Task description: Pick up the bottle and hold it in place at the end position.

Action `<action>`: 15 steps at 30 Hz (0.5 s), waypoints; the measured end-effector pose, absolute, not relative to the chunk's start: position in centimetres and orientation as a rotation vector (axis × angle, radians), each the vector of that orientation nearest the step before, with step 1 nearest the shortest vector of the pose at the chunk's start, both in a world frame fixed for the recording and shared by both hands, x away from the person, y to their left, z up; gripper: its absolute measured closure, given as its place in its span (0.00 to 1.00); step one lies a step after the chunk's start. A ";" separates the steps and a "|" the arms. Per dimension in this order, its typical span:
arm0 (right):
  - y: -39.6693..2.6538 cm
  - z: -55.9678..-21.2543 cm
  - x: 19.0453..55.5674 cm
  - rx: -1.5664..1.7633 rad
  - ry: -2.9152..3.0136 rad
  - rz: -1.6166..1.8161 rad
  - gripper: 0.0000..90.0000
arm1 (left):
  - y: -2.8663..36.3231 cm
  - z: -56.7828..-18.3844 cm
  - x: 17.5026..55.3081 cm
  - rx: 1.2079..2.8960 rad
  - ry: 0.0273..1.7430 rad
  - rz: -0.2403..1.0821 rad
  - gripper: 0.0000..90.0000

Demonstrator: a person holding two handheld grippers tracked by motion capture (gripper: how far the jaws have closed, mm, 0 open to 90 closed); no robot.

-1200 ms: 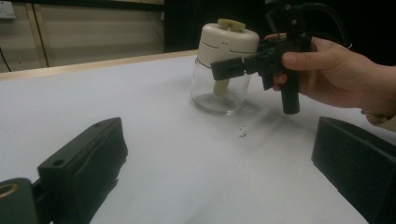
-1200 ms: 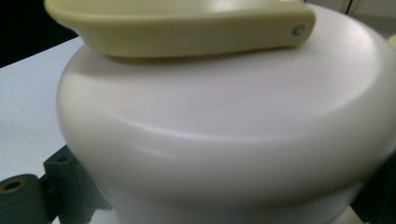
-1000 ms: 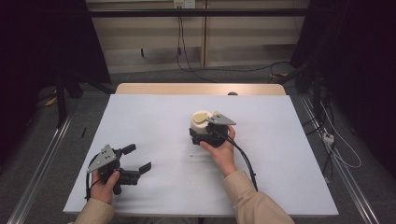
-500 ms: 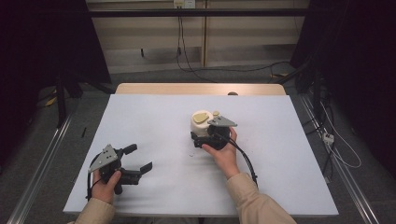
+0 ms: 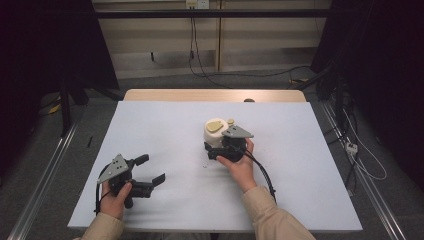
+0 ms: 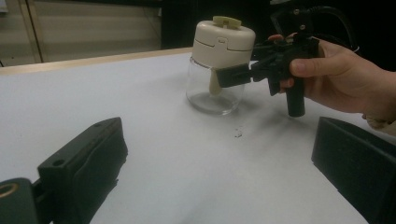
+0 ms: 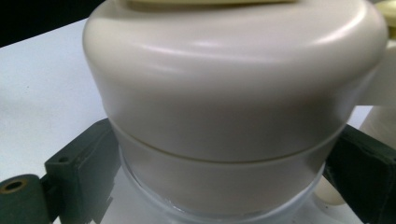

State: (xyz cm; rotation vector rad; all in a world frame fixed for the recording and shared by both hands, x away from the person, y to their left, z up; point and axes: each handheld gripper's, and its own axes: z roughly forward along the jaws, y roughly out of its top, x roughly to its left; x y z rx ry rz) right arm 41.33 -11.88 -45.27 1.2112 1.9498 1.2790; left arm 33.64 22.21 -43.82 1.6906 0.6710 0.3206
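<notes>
Right gripper view has my right gripper (image 7: 219, 154) clasping the jar (image 7: 224, 93); left gripper (image 5: 148, 170), open at eight o'clock, approaches next

- In the right gripper view the jar (image 7: 229, 116) is cut off at the top and bottom edges, so its lid top and base go unseen.
- From the high view, the right gripper (image 5: 216, 146) hides the jar's glass body.
- Whether its jaws actually press the jar cannot be told.
- The small speck (image 6: 238, 134) on the table (image 5: 165, 125) is too tiny to identify.
</notes>
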 end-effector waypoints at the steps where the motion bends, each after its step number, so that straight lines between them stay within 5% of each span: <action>1: -11.9 -45.3 41.3 1.211 1.950 1.279 0.05 | 22.2 -43.8 33.6 1.693 0.666 0.321 0.03; 15: -11.9 -45.5 41.2 1.196 1.943 1.286 0.05 | 21.6 -43.2 34.1 1.676 0.679 0.329 0.03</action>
